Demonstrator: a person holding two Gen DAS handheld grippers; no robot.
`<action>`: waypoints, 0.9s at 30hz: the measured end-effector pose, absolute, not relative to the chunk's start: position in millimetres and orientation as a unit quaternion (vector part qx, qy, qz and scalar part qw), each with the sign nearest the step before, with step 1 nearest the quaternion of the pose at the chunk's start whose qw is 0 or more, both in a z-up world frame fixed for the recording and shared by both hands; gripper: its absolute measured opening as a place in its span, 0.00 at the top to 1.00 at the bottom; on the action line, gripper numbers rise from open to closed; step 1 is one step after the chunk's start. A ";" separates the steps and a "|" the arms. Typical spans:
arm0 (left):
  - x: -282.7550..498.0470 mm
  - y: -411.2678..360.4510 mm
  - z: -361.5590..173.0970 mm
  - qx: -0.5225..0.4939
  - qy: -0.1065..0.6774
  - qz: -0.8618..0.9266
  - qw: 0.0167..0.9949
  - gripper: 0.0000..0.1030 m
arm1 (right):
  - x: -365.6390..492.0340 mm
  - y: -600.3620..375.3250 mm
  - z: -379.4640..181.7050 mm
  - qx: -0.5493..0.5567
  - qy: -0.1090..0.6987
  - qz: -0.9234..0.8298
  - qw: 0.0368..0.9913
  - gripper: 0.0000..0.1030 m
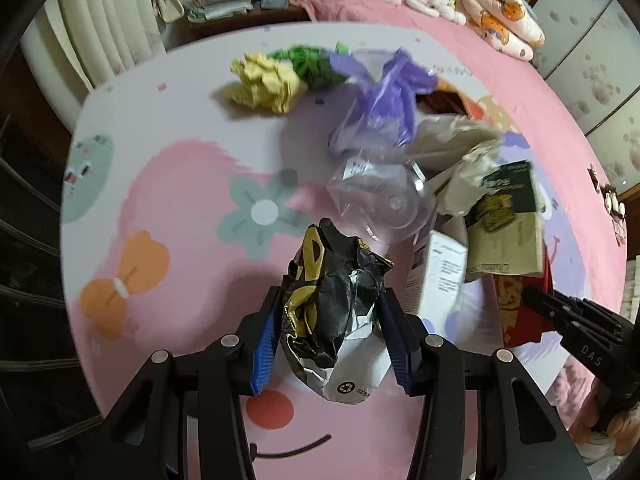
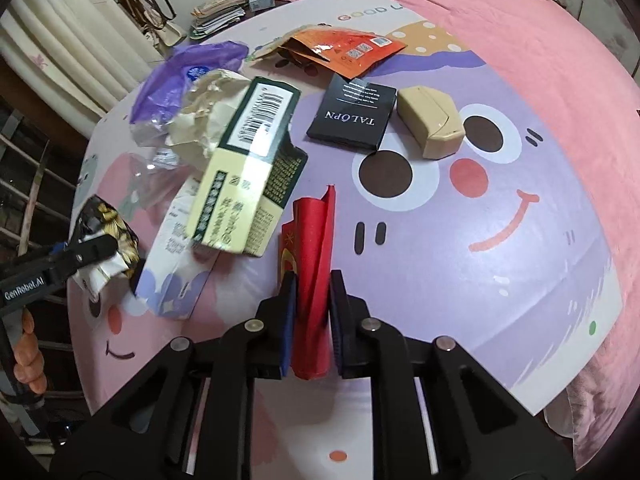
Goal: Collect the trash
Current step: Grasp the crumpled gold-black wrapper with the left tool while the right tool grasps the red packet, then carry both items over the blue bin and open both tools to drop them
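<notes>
My left gripper is shut on a crumpled black, gold and white wrapper held above the cartoon mat; it also shows in the right wrist view. My right gripper is shut on a folded red paper packet, seen in the left wrist view too. Loose trash lies on the mat: a green and cream carton, a white box, a clear plastic cup, a purple plastic bag, a yellow paper wad, a black TALOPN box, a beige box, an orange pouch.
The mat lies on a pink bed with pillows and soft toys at the far side. A stack of papers and a curtain stand beyond the bed's left edge. A green wad lies by the yellow one.
</notes>
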State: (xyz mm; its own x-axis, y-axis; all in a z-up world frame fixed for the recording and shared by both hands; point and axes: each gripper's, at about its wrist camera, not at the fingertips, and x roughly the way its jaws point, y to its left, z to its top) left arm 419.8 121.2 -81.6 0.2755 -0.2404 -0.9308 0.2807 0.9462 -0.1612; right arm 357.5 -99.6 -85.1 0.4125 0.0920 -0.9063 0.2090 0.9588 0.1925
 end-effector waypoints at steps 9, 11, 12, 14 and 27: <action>362.7 118.8 -30.2 0.027 0.546 -0.153 0.823 0.54 | 303.8 -127.1 -35.9 0.141 0.524 0.007 0.840 0.88; 347.0 114.4 -22.3 0.021 0.544 -0.147 0.826 0.54 | 293.1 -133.0 -24.3 0.140 0.517 0.021 0.844 0.88; 340.4 111.2 -19.3 0.018 0.542 -0.145 0.828 0.54 | 289.0 -135.6 -20.0 0.140 0.514 0.026 0.846 0.88; 323.7 105.5 -11.5 0.013 0.537 -0.139 0.832 0.54 | 278.5 -142.3 -7.5 0.137 0.504 0.042 0.851 0.88; 173.5 20.6 5.2 -0.022 0.512 -0.084 0.855 0.54 | 184.3 -181.7 28.2 0.066 0.477 0.165 0.861 0.88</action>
